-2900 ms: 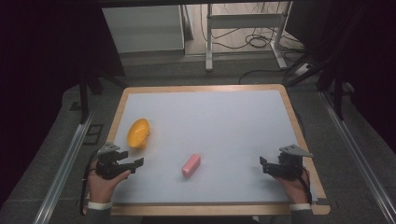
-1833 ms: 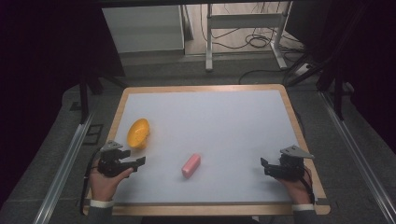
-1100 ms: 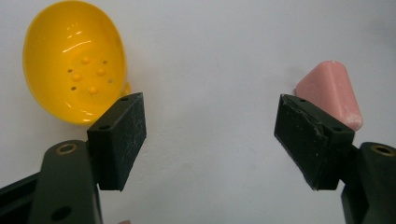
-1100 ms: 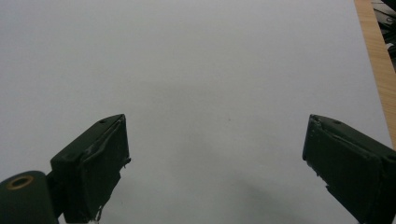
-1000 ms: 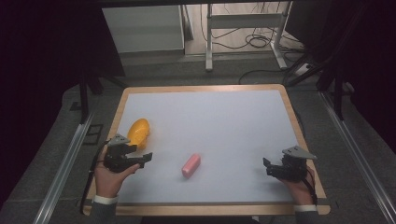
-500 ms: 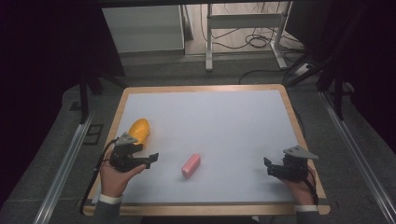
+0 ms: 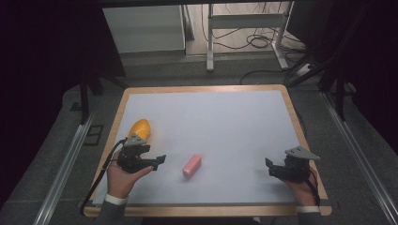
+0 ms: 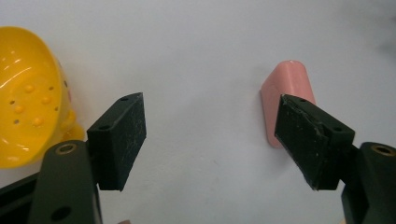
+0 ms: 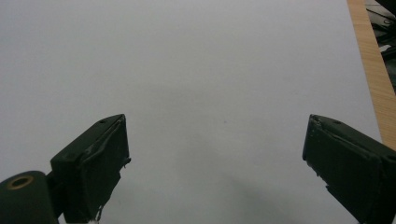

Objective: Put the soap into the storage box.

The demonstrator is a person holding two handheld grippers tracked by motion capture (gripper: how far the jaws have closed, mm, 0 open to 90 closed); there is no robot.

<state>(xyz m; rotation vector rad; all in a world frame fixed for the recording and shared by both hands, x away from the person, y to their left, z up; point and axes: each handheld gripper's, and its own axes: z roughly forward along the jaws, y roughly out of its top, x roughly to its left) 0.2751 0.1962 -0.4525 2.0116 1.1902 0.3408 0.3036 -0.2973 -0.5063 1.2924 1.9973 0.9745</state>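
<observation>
Left tool (image 7: 161,160) held wide open, nothing gripped, pointed at pink block (image 7: 192,166) mid-bench (image 7: 225,117); right tool (image 7: 268,165) open too, over bare white; yellow dimpled thing (image 7: 140,128) just beyond left tool.

The room around the table (image 7: 286,101) sits in deep shadow, nearly black at both sides, while the white sheet (image 7: 220,126) on it is evenly and softly lit from above. The high view is somewhat grainy and soft. In the left gripper view the yellow plastic toy (image 8: 28,112) catches small glossy highlights, and the pink block (image 8: 285,93) throws a faint shadow. The right gripper view shows a dim, blurred shadow on the sheet between the jaws.
</observation>
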